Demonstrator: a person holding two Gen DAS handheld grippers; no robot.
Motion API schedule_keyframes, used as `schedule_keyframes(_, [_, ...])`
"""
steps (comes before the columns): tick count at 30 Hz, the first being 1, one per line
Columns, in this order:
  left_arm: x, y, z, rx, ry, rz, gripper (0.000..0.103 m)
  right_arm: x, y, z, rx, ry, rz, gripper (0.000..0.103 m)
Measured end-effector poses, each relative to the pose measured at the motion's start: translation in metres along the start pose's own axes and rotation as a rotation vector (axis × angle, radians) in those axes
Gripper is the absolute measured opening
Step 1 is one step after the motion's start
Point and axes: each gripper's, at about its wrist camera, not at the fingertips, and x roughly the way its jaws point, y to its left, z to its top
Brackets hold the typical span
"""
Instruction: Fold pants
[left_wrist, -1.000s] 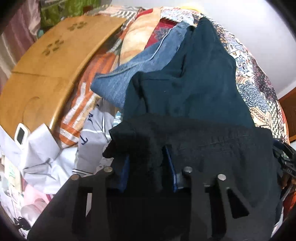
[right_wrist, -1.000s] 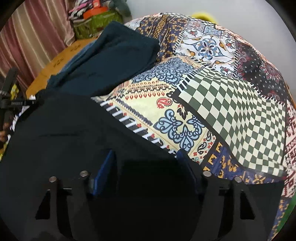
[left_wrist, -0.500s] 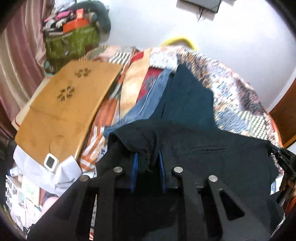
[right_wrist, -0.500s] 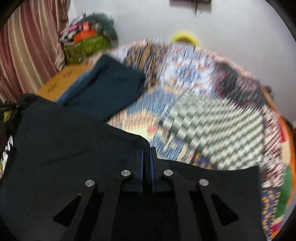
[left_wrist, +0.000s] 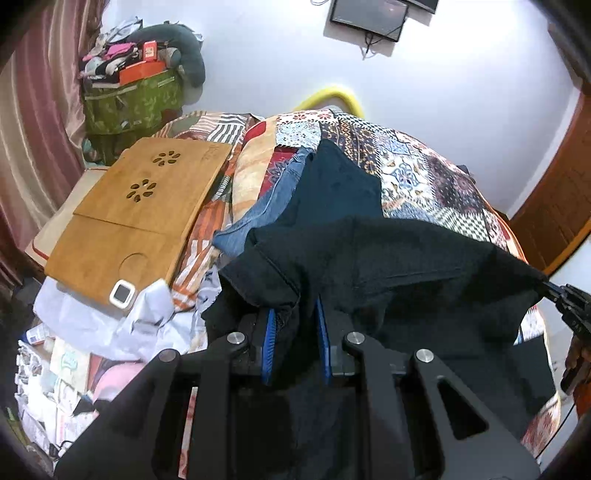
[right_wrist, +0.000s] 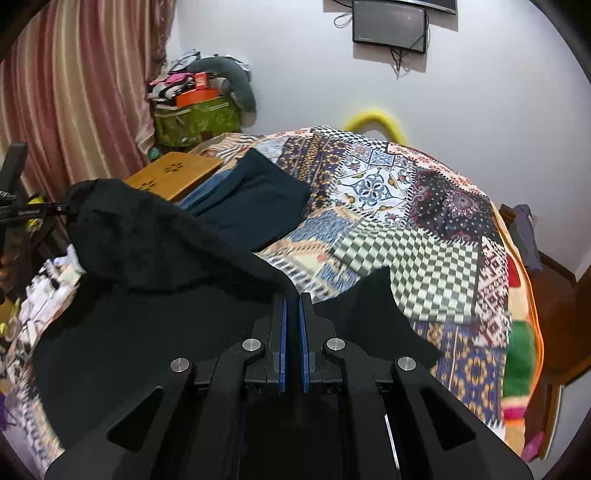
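Black pants (left_wrist: 406, 266) hang stretched between my two grippers above a patchwork bedspread (left_wrist: 424, 173). My left gripper (left_wrist: 293, 314) is shut on a bunched corner of the pants. My right gripper (right_wrist: 291, 299) is shut on the other corner of the black pants (right_wrist: 147, 251), and its tip shows at the right edge of the left wrist view (left_wrist: 569, 299). The pants' lower part drapes below both grippers and hides the bed under it.
Folded dark teal pants (left_wrist: 336, 184) and blue jeans (left_wrist: 266, 218) lie on the bed beyond. A wooden lap table (left_wrist: 125, 221) sits to the left, with white cloth (left_wrist: 92, 321) and clutter below it. A wooden door (left_wrist: 554, 195) is at the right.
Both grippers have risen and tilted up, lifting the black pants off the bed. The right gripper, open a second ago, has closed on the fabric.
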Motion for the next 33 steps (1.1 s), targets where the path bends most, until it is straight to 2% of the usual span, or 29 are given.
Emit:
schedule_keyframes(11, [-0.047,0.014,-0.075,-0.014,0.035,-0.003,0.02,-0.057,0.056,-0.061,-0.042,0.009,0.039,0.004])
schedule_keyframes(17, [-0.048,0.025,-0.117,-0.024,0.077,0.005,0.02,-0.063,0.072,-0.094,-0.025,0.031,0.064,0.004])
schedule_keyframes(24, [-0.026,0.033,-0.163,-0.028,0.181,0.048,0.024,-0.059,0.08,-0.123,0.017,0.065,0.077,0.004])
schedule_keyframes(29, [-0.021,0.037,-0.183,-0.007,0.219,0.125,0.024,-0.068,0.078,-0.131,0.036,0.066,0.094,0.006])
schedule_keyframes(33, [-0.035,0.046,-0.18,-0.04,0.194,0.141,0.024,-0.081,0.078,-0.128,0.026,0.046,0.083,0.006])
